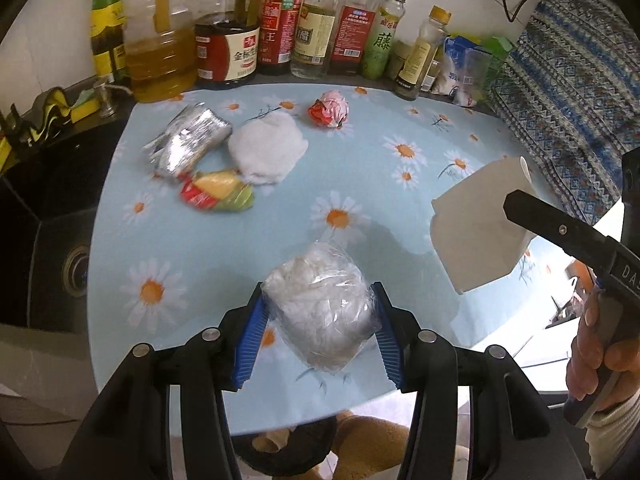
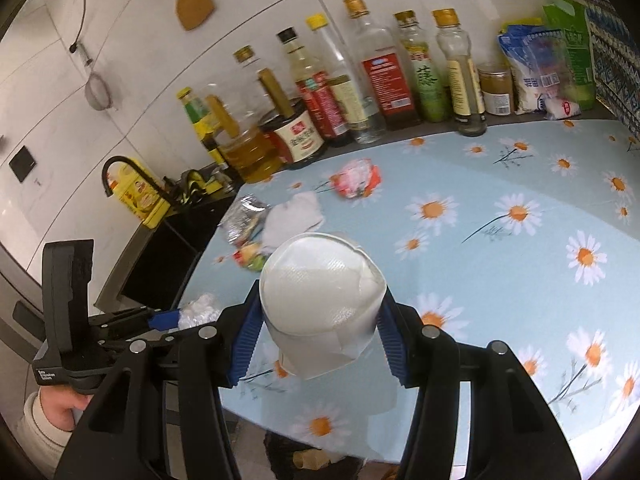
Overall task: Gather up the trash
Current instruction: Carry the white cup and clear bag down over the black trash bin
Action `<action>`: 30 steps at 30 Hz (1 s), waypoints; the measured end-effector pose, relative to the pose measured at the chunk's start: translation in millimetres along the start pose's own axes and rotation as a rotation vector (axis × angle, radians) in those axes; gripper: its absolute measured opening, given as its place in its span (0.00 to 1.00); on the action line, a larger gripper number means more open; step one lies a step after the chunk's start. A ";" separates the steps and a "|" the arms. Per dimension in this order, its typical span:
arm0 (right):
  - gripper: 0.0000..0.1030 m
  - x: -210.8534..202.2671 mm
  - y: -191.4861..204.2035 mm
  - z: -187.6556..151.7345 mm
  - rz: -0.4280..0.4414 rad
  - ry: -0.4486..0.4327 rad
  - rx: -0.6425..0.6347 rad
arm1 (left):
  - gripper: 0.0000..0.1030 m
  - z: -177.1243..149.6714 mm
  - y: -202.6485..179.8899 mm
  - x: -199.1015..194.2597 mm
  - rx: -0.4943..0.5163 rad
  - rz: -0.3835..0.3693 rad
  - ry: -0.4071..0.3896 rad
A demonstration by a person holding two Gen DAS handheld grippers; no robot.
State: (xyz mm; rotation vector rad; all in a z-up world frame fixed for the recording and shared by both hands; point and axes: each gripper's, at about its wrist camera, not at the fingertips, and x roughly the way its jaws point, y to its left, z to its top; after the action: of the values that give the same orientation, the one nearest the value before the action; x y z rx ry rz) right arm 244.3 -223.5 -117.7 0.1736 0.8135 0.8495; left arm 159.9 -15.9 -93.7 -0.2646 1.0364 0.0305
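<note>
The left tongs [image 1: 320, 316] clamp a soft, light, crinkly plastic bag [image 1: 320, 312] across its middle, while the right tongs [image 2: 320, 320] squeeze a thin, crushable paper cup [image 2: 320, 300] at 3 o'clock.

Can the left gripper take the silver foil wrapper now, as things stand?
Probably not at once. The left gripper is shut on the clear plastic bag, so its jaws are full. The silver foil wrapper lies farther back on the table, with nothing over it; only the bag hinders.
</note>
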 end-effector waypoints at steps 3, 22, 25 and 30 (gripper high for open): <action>0.52 -2.9 19.8 -13.1 0.001 -0.005 -0.002 | 0.47 -13.8 7.5 -12.9 0.001 -0.010 -0.013; 0.52 -16.4 105.2 -99.0 -0.047 0.009 0.033 | 0.47 -99.8 51.6 -57.1 0.013 -0.097 -0.011; 0.52 -16.0 111.4 -111.6 -0.059 0.019 0.042 | 0.47 -112.7 58.3 -58.2 0.008 -0.108 0.003; 0.52 -13.0 119.7 -133.2 -0.073 0.046 0.054 | 0.47 -129.2 65.6 -59.5 -0.002 -0.128 0.019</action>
State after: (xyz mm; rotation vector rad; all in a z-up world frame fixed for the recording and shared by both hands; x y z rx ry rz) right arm 74.2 -176.0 -149.6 0.1717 0.8809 0.7651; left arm 10.3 23.6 -118.3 -0.3333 1.0366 -0.0870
